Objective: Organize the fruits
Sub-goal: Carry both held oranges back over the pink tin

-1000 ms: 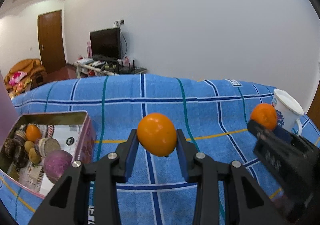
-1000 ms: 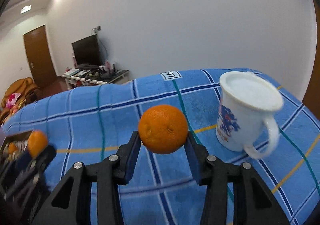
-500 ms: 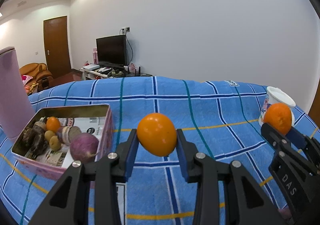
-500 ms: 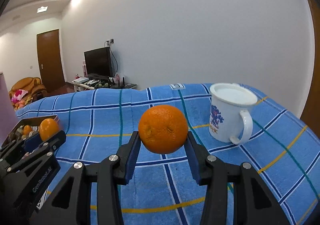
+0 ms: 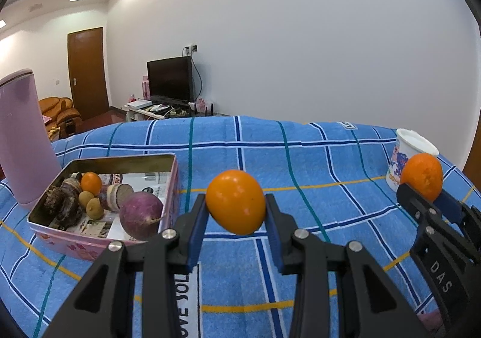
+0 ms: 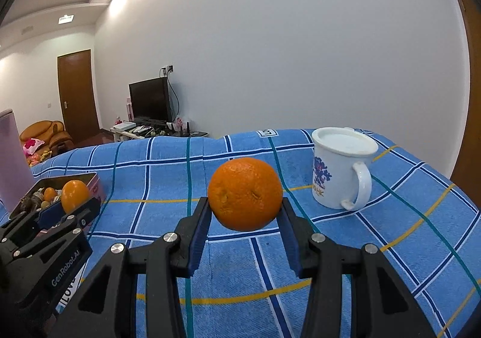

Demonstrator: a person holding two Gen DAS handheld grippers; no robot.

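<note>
My left gripper (image 5: 236,219) is shut on a smooth orange fruit (image 5: 235,201), held above the blue checked cloth (image 5: 300,163). To its left lies an open pink tin (image 5: 90,243) holding a purple turnip (image 5: 139,219), a small orange (image 5: 90,183), dark tubers and several small brown fruits. My right gripper (image 6: 245,217) is shut on a dimpled mandarin (image 6: 245,193), also held above the cloth. Each gripper shows in the other's view: the right one (image 5: 427,199) at the right edge with its mandarin (image 5: 422,175), the left one (image 6: 72,208) at the left with its fruit (image 6: 75,195) in front of the tin (image 6: 96,184).
A white mug (image 6: 342,169) with a blue print and a lid stands on the cloth at the right. A tall pink cylinder (image 5: 22,139) stands behind the tin at the left. Beyond the table are a TV stand (image 5: 168,106), a door and a sofa.
Both grippers have drawn back from the table and tilted up, so the tin, the pink cylinder and the mug now show more fully. Both fruits stay gripped.
</note>
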